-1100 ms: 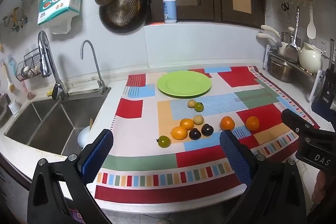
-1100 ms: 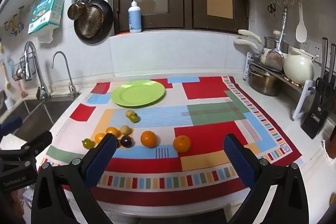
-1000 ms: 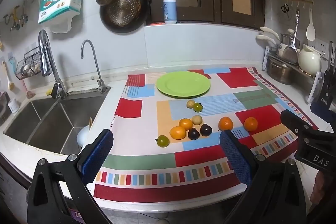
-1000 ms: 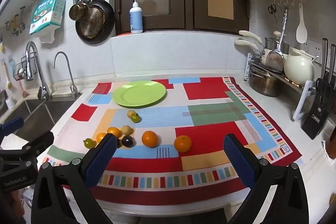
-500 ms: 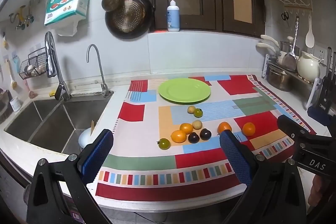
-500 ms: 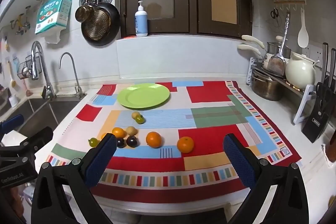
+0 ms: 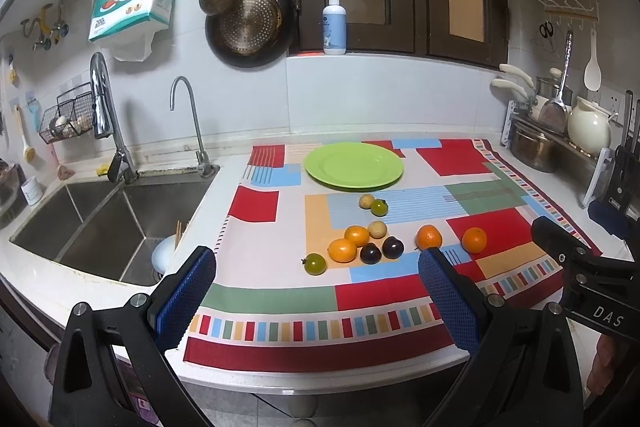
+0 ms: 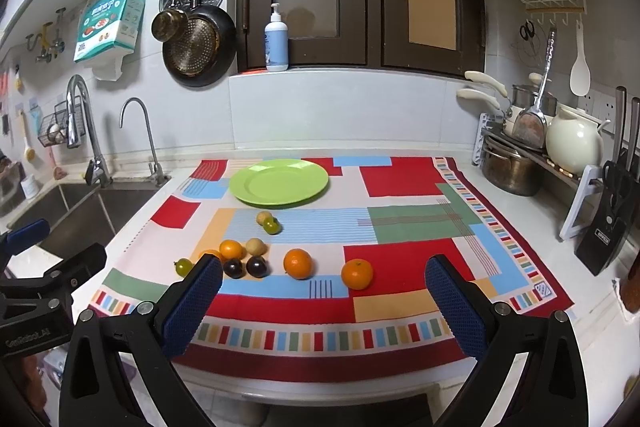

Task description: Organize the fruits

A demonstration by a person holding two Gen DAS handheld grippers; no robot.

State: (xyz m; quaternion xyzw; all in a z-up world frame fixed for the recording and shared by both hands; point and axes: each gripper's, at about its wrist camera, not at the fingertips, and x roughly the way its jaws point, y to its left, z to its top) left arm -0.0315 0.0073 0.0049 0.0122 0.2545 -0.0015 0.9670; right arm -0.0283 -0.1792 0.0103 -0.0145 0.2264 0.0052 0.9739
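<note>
Left wrist only: sink basin [image 7: 100,223] w/ bowl [image 7: 165,254].

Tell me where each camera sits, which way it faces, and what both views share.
Left wrist: on the left gripper, facing the green plate and sink; own blue fingers and the right gripper show.
Right wrist: on the right gripper, facing the counter squarely; the left gripper shows.
Shared: plate, fruits, tablecloth.

Plate [image 7: 353,167] on the cloth [image 7: 460,163] toward the counter's [image 7: 236,375] back wall, fruits [image 7: 356,235] clustered on the cloth in front of the plate, sink [image 7: 80,227] left of the plate, pot rack [image 7: 560,143] to its right
</note>
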